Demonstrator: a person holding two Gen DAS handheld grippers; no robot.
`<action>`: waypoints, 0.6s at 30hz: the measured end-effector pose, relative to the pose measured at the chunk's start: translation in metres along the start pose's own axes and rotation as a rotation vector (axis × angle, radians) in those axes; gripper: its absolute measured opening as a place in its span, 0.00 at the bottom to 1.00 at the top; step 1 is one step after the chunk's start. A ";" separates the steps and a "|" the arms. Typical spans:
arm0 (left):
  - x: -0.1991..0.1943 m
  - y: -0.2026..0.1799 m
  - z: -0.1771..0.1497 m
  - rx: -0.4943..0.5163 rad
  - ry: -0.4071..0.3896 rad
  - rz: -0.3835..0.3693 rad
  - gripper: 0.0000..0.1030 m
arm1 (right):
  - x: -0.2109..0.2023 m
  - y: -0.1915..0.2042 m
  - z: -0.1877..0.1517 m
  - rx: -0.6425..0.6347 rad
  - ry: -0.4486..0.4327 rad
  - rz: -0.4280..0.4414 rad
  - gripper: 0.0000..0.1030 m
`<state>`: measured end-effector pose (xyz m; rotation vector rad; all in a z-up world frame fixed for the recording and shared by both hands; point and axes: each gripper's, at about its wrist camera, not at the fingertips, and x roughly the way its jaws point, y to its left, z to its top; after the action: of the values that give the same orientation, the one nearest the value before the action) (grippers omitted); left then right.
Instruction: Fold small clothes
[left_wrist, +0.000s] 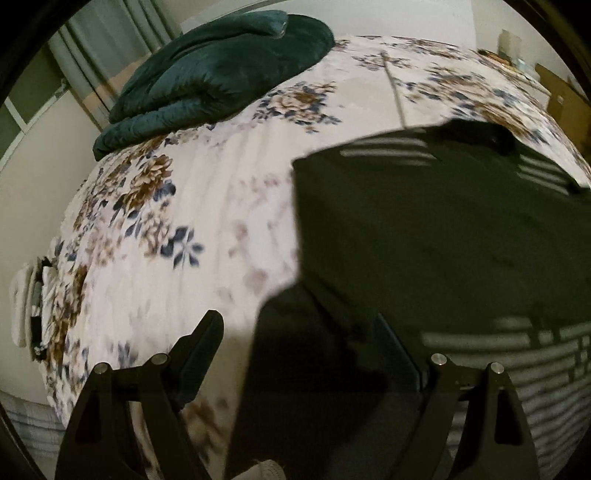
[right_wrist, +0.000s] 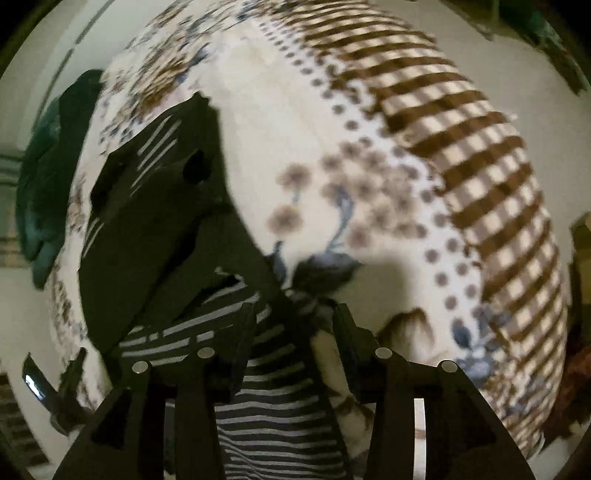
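Left gripper (left_wrist: 306, 343): fingers (left_wrist: 201, 341) spread apart, black plastic, wedge-shaped with metal pins at the linkages. The right-hand finger is lost against dark cloth, so I cannot tell whether any fabric is pinched. A corner of the garment (left_wrist: 424, 240) hangs or lies between the fingers.

Right gripper (right_wrist: 295, 332): fingers (right_wrist: 245, 332) also apart, same black plastic. The striped end of the garment (right_wrist: 155, 229) runs up between them from the near edge; neither finger visibly presses on it.

Garment: soft black knit with thin white horizontal stripes in bands, near end densely striped, middle plain black. It lies on the bed, in the left wrist view filling the right half, in the right wrist view running from the near centre to the far left. Edges are angular, partly folded over. Heavy motion blur in both views.

Bed sheet (left_wrist: 207, 206): cream cloth with brown and blue floral print. In the right wrist view the print turns to dots, then a brown-and-cream check band (right_wrist: 480, 155) on the right.

Around: a dark green quilted blanket (left_wrist: 221, 74), folded, bulky, on the far left of the bed, well apart from the garment. A small stack of pale folded cloth (left_wrist: 33, 306) at the left bed edge. Cardboard boxes (left_wrist: 561, 96) far right, beyond the bed.
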<state>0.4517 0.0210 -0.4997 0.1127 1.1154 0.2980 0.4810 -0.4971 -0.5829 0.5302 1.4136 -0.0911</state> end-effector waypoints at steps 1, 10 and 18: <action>-0.008 -0.005 -0.009 0.003 0.005 -0.001 0.81 | 0.004 0.001 0.002 -0.009 0.014 0.002 0.44; -0.083 -0.070 -0.088 -0.002 0.088 0.004 0.81 | 0.008 0.044 0.111 -0.123 0.018 0.123 0.53; -0.093 -0.100 -0.134 -0.045 0.210 0.008 0.81 | 0.101 0.087 0.201 -0.125 0.178 0.152 0.34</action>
<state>0.3119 -0.1096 -0.5017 0.0467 1.3157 0.3477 0.7146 -0.4762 -0.6409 0.5498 1.5353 0.1690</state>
